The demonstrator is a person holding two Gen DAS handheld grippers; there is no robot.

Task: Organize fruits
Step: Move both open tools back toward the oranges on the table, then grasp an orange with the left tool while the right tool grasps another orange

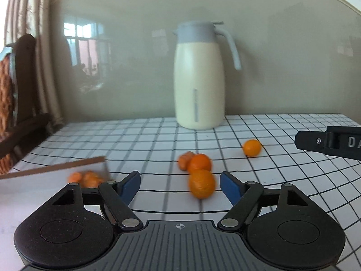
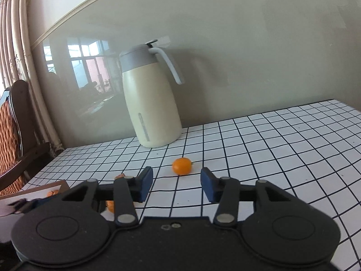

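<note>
Several small oranges lie on the checked tablecloth. In the left wrist view one orange [image 1: 201,184] rests between the blue pads of my left gripper [image 1: 180,187], nearer the right pad; neither pad touches it, and the jaws stand open. Two more oranges [image 1: 199,162] sit just behind it. A lone orange [image 1: 252,148] lies further right, near my right gripper's finger [image 1: 327,144]. In the right wrist view that lone orange [image 2: 181,166] sits just beyond the tips of my right gripper [image 2: 176,186], which is open and holds nothing. A cardboard box [image 1: 56,166] at the left holds oranges [image 1: 85,178].
A tall cream jug [image 1: 199,79] with a grey lid and handle stands at the back against the glossy wall, also the jug [image 2: 153,103] in the right wrist view. A wicker chair [image 2: 13,135] stands off the table's left edge. The box rim [image 2: 45,187] lies front left.
</note>
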